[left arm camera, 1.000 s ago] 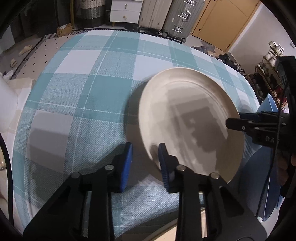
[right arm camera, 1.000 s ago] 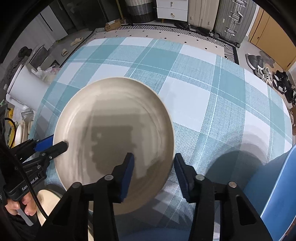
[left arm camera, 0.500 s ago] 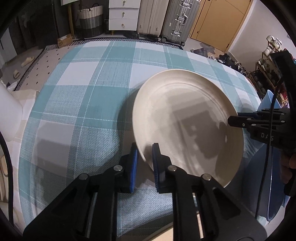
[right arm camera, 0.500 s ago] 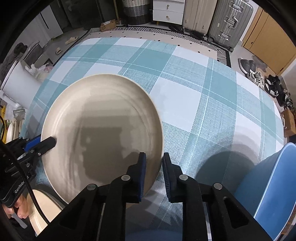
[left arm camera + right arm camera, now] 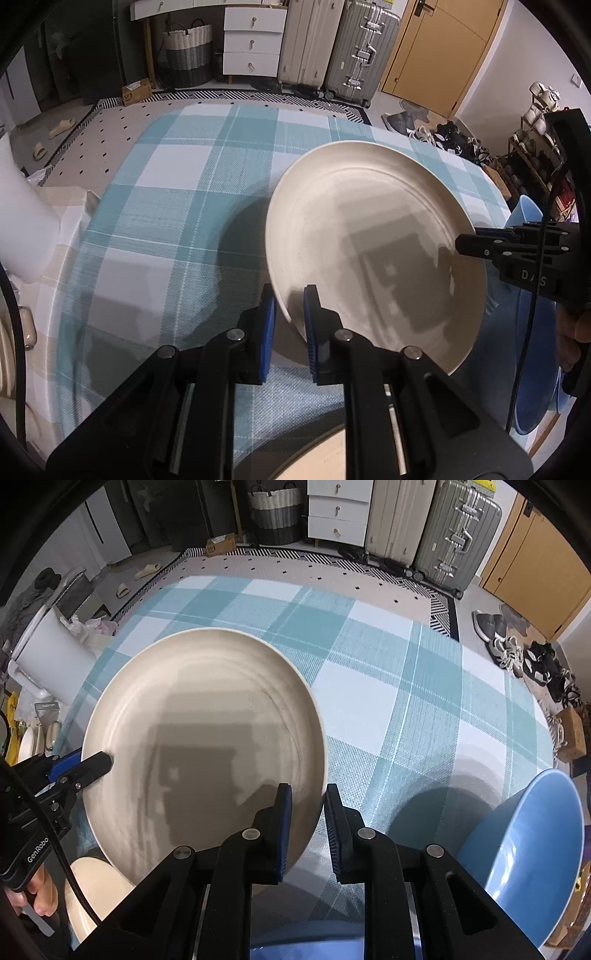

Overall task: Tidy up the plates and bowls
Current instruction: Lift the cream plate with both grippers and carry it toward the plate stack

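Smooth cream plate (image 5: 373, 240) with a soft sheen, woven checked cloth (image 5: 177, 206), glossy blue bowl (image 5: 524, 849) lower right, matt black plastic grippers with ribbed blue pads (image 5: 284, 827), metal suitcase (image 5: 458, 535).

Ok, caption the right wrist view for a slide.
Both grippers clamp opposite rims of a beige plate above the plaid tablecloth.

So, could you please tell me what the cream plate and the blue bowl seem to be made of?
The cream plate looks like matte ceramic or melamine: a dull, faintly speckled surface with soft moulded rings. The blue bowl looks glossier, glazed ceramic or plastic, with bright highlights along its inside. Neither look settles it.
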